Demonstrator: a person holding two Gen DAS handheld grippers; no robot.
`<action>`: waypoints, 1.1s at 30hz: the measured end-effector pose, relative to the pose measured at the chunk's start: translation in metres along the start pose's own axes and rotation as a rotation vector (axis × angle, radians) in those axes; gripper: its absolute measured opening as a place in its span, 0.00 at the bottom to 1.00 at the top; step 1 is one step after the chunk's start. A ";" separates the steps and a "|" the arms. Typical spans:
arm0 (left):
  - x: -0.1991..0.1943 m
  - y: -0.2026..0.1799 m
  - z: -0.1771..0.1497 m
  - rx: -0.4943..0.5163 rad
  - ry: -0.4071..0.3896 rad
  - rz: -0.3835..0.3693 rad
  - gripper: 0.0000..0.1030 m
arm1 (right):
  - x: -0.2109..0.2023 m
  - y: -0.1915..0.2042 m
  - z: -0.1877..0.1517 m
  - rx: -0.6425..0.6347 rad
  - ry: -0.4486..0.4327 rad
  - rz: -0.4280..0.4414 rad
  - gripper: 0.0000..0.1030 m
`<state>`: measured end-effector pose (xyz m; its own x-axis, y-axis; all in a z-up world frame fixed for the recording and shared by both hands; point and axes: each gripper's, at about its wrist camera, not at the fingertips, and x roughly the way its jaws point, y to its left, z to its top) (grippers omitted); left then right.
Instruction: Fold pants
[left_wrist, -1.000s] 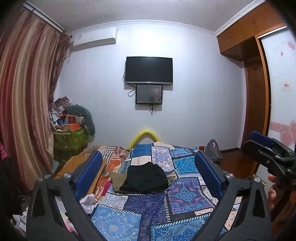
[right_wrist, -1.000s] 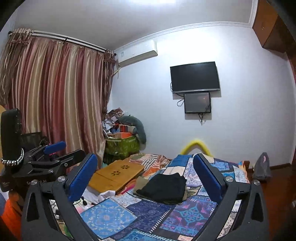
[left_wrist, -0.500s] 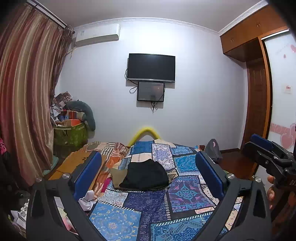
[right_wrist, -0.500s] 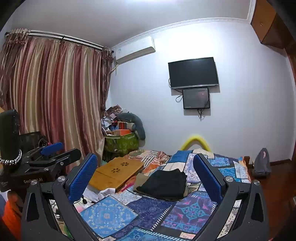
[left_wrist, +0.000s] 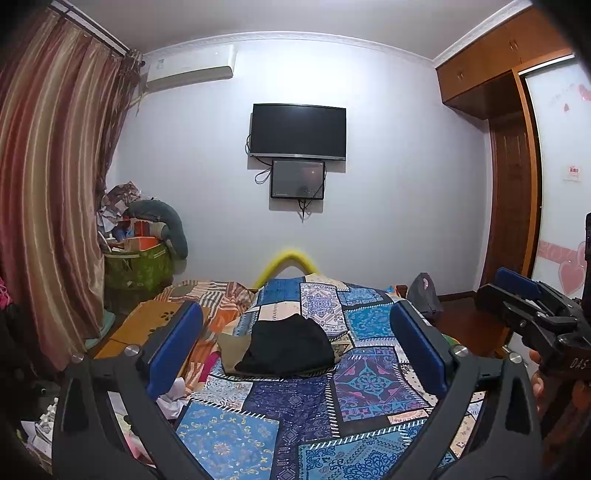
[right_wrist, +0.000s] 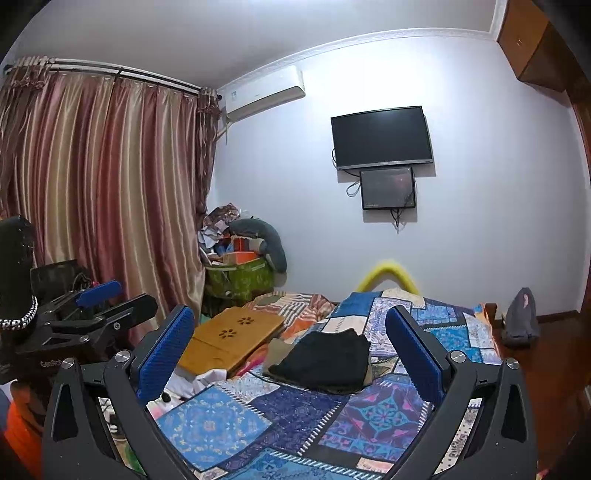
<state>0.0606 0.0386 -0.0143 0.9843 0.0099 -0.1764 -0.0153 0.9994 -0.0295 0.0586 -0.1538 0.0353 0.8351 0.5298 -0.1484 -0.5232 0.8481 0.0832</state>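
Black fabric, prob. the pants (left_wrist: 290, 345), sits in a compact folded stack on the patchwork bedspread (left_wrist: 369, 384), roughly mid-bed, resting on a tan/olive garment (left_wrist: 231, 345) that shows at its left edge. Left gripper (left_wrist: 295, 347) is held up w/ jaws wide, nothing between them, well back from the stack; right gripper (right_wrist: 290, 349) likewise, jaws spread wide and empty, also well apart from the cloth. Judging by the tidy, squared pile, the folding looks done or v. nearly so; no legs or waistband trail out as far as visible. Can't tell how many folds were made, or whether the tan piece is another item waiting. What's left, if anything: maybe a final smoothing. Wooden lap tray (right_wrist: 232, 341) lies to the bed's left, not involved.
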 end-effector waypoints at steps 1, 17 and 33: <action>0.000 0.000 0.000 0.000 0.001 -0.002 0.99 | 0.000 0.000 0.000 0.000 0.002 -0.001 1.00; 0.002 -0.005 -0.003 0.025 0.008 -0.017 0.99 | 0.001 -0.001 0.000 0.009 0.018 -0.013 1.00; 0.009 0.000 -0.006 0.001 0.045 -0.058 0.99 | 0.002 -0.001 0.000 0.008 0.018 -0.015 1.00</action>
<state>0.0689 0.0381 -0.0215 0.9746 -0.0499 -0.2184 0.0422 0.9983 -0.0398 0.0609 -0.1540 0.0346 0.8394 0.5170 -0.1676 -0.5094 0.8559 0.0890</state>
